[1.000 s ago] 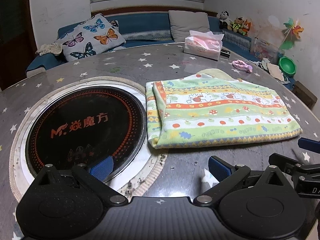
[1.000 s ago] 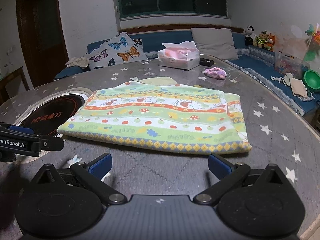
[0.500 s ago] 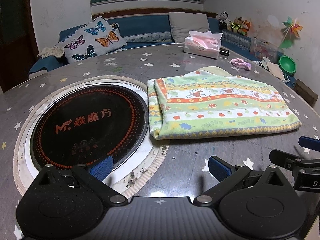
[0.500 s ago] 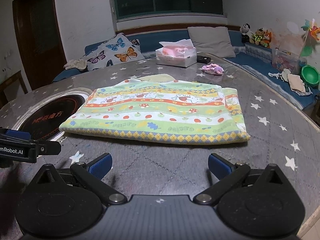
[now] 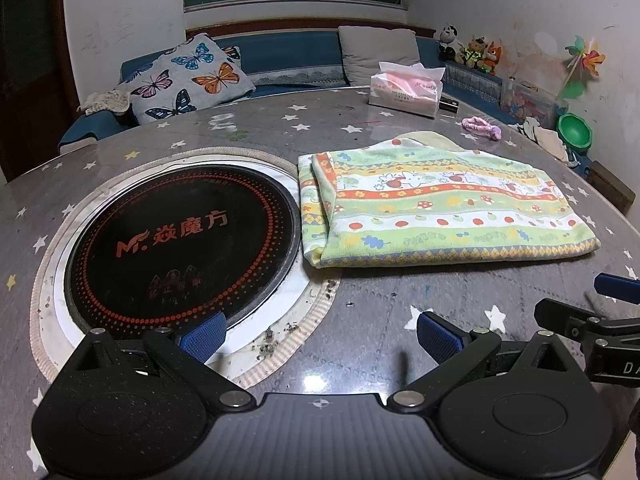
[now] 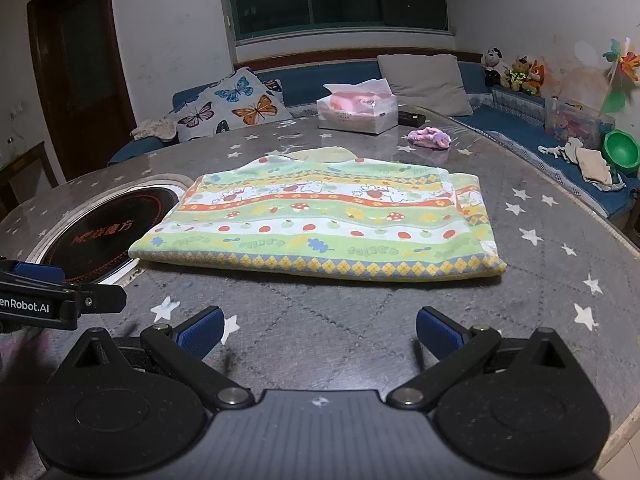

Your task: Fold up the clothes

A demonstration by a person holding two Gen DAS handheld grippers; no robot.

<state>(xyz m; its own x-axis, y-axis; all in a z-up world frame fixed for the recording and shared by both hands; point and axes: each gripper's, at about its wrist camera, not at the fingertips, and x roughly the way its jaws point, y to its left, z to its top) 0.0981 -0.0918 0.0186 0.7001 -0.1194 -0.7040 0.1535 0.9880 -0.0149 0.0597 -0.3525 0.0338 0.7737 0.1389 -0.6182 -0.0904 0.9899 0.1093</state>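
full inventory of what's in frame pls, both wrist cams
folded cloth: 1, green, yellow and orange print, flat on the table, right of the cooktop
table: 1, grey with white stars, round
cooktop: 1, black with orange dots, set into the table
tissue box: 1, white and pink, far side of the table
pink scrunchie: 1, on the table beyond the cloth
butterfly pillow: 1, grey, on the blue sofa
grey cushion: 1, on the sofa
stuffed toys: a few, far right corner
green bowl: 1, right edge
pinwheel: 1, multicolour, right wall
left hand-held gripper: black, blue pads, open, empty
right hand-held gripper: same, open, empty
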